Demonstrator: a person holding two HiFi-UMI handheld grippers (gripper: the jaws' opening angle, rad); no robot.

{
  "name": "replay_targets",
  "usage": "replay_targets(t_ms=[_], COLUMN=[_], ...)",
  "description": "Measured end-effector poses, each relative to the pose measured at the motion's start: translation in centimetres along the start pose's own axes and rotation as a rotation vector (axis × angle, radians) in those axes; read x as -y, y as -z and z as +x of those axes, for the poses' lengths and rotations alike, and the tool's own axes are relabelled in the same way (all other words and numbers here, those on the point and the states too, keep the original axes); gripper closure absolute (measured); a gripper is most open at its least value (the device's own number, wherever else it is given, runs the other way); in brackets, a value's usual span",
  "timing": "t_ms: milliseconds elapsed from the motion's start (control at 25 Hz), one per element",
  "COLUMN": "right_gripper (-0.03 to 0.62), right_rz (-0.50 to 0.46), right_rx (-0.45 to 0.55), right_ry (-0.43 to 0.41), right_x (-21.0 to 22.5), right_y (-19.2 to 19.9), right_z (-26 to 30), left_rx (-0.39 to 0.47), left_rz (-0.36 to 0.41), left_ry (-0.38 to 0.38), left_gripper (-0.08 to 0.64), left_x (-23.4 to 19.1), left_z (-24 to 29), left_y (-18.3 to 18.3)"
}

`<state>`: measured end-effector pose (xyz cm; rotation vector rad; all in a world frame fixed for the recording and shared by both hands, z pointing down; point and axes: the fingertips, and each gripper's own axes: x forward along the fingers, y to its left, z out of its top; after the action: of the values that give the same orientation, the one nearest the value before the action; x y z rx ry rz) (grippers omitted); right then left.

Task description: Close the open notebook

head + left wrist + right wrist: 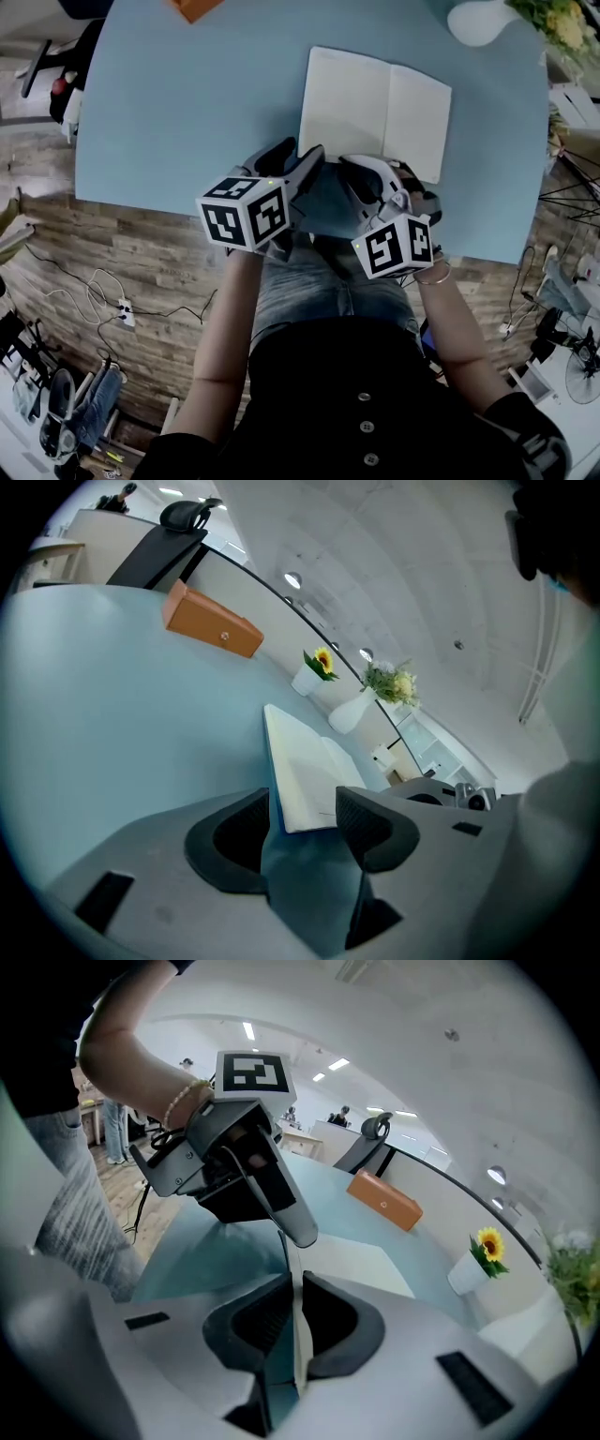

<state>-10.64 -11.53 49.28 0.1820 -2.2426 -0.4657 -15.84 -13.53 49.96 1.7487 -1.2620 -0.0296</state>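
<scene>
The open notebook [375, 111] lies flat on the blue table [187, 112], white pages up. My left gripper [298, 157] is at its near left corner. In the left gripper view the jaws of that gripper [302, 822] stand open, with the notebook's corner [300, 785] just beyond them. My right gripper [367, 176] is at the notebook's near edge. In the right gripper view this gripper [292, 1312] is shut on a thin white edge of the notebook [349, 1262]; whether page or cover I cannot tell. The left gripper [267, 1185] hangs right in front of it.
An orange box [195, 7] lies at the table's far side. A white vase with flowers [483, 21] and a small sunflower pot [473, 1265] stand far right. The table's near edge runs just under both grippers, over the person's lap.
</scene>
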Motion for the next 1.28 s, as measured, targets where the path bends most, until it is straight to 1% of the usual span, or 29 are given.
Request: replay_targets(t_ms=[240, 320, 520, 640, 880, 1040, 1160, 1280], right_gripper=[0.551, 0.551, 0.549, 0.548, 0.543, 0.551, 0.549, 0.538], right_rz=[0.006, 0.014, 0.03, 0.037, 0.049, 0.068, 0.107, 0.181], right_rx=[0.013, 0.013, 0.02, 0.017, -0.003, -0.032, -0.053, -0.053], right_ry=[0.023, 0.027, 0.04, 0.045, 0.076, 0.1, 0.121, 0.141], right_x=[0.2, 0.3, 0.4, 0.4, 0.1, -0.1, 0.3, 0.8], right_y=[-0.2, -0.3, -0.3, -0.2, -0.2, 0.0, -0.2, 0.1], right_z=[-0.4, -0.5, -0.7, -0.6, -0.2, -0.3, -0.5, -1.1], left_rx=[-0.01, -0.013, -0.018, -0.018, -0.046, -0.07, -0.083, -0.097], left_rz=[-0.084, -0.1, -0.084, -0.071, -0.009, 0.037, 0.042, 0.063], left_ry=[0.069, 0.081, 0.101, 0.116, 0.124, 0.113, 0.126, 0.142], left_gripper=[0.357, 0.357, 0.384, 0.422, 0.454, 0.477, 0.485, 0.488], left_x=[0.7, 0.8, 0.8, 0.8, 0.9, 1.1, 1.1, 1.5], left_z=[0.8, 0.9, 0.7, 0.4, 0.0, -0.1, -0.4, -0.4], left_y=[0.1, 0.1, -0.4, -0.7, -1.0, -1.2, -1.6, -1.9])
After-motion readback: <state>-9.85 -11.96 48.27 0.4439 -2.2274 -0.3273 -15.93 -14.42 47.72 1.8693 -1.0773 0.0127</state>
